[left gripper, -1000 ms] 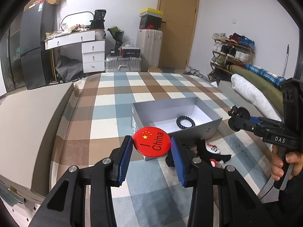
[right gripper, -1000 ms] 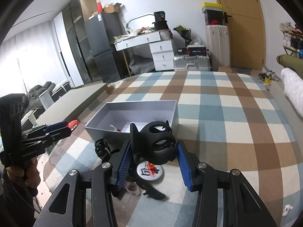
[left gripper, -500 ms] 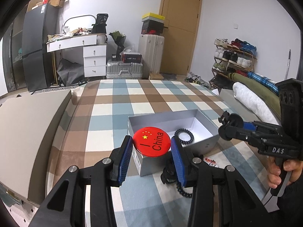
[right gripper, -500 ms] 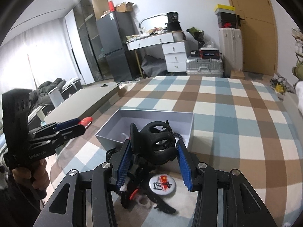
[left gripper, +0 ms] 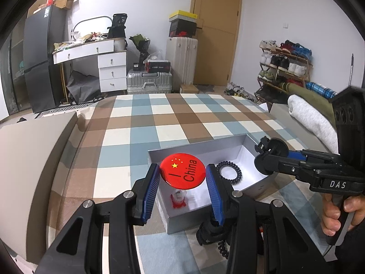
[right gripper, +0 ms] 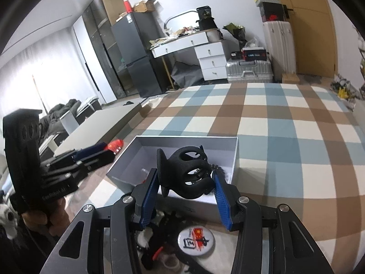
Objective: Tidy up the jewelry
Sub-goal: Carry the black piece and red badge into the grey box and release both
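My left gripper (left gripper: 182, 180) is shut on a round red "I China" badge (left gripper: 182, 171) and holds it above the near left part of the open grey box (left gripper: 200, 143). In the box lie a black coil hair tie (left gripper: 229, 173) and a small red-and-white piece (left gripper: 179, 198). My right gripper (right gripper: 186, 178) is shut on a black hair claw clip (right gripper: 187, 173) above the box's near wall (right gripper: 196, 202); it also shows in the left wrist view (left gripper: 270, 158) over the box's right end.
Loose items lie on the checked bedspread (right gripper: 285, 137) in front of the box: a white round badge (right gripper: 196, 239) and dark hair accessories (right gripper: 157, 248). A black coil tie (left gripper: 220, 239) lies by the box's front. A rolled grey blanket (left gripper: 312, 116) lies at right.
Both grippers have moved forward over the box with their loads. The badge now hangs over the box's inside, and the claw clip is over its near wall.
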Motion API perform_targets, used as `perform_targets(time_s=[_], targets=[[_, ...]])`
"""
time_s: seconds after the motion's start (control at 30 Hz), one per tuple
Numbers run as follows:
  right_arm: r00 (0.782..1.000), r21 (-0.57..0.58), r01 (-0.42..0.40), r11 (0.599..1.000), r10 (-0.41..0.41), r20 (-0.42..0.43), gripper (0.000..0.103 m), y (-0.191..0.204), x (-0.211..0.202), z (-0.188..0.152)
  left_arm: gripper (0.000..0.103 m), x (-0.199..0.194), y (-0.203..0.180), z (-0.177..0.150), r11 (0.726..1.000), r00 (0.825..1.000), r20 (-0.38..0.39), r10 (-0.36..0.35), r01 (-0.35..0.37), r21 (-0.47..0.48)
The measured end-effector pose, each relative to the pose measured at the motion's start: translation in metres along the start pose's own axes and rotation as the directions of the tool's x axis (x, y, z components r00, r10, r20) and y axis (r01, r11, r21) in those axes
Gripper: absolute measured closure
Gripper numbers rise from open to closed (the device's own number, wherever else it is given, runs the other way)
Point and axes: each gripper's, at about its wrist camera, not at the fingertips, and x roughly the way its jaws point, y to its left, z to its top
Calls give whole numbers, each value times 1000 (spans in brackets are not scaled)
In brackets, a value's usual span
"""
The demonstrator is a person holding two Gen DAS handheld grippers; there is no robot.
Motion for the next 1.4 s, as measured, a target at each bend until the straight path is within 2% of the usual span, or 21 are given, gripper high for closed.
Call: perform_targets(time_s=[0.43,0.73,0.87,0.93,1.27,1.4], targets=[[999,12,-2,1000,3,-34,57,0,20,0,67,21,-7,-1,999,999,-32,29,-28,40],[999,-34,36,999,-37,-39,57,10,26,-1,67,29,-12,-4,998,998,-53,41,-38,53],[998,-13,1,1000,-2,-60,57,12,30,0,67,31,-17,-5,997,998,-56,42,-38,71],[998,-21,23,1000,-24,-60,57,12,31,0,67,32,-18,-6,997,997,-61,37,-33,70],[998,-19,18,1000,-20,-66,56,14,31,-2,67,32,-18,-6,998,997,-70,30,-26,57],[998,15,-23,1000,24,-59,55,11,24,0,66,31,-16,-5,999,997,-81,14,-10,45]])
